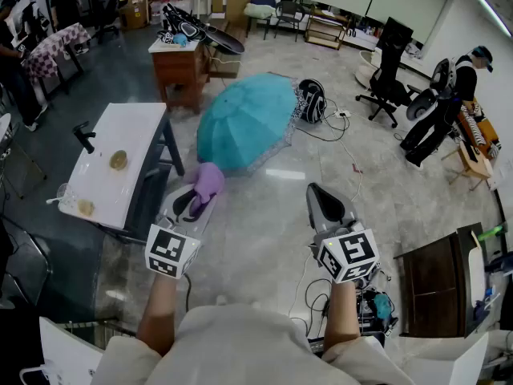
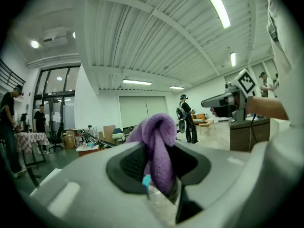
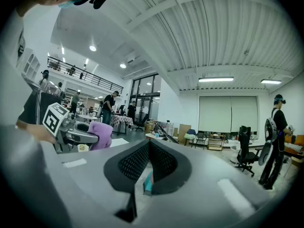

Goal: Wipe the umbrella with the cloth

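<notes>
The person stands over a pale tiled floor (image 1: 264, 223) and holds one tool in each hand. The left tool (image 1: 199, 197) is pinching a soft purple cloth (image 2: 159, 132), which bunches up above the tips and droops down between them. The right tool (image 3: 148, 163) has its jaws pressed together with nothing in them.

The teal umbrella (image 1: 244, 123) lies open on the floor ahead of the person, well apart from both tools and just beside a wooden surface (image 1: 180, 70). Its domed outer side faces the person and the camera, while a lacy edge shows along the right rim. The shaft and handle are hidden behind the canopy, so the long axis can only be guessed. It probably runs from the crown away toward the far right.

The umbrella looks light, with thin fabric stretched over slim ribs, so it will likely rock or skid when rubbed. The empty right tool could steady it at the rim or a rib end, not at the fabric. The cloth is limp and needs a firm pinch.
</notes>
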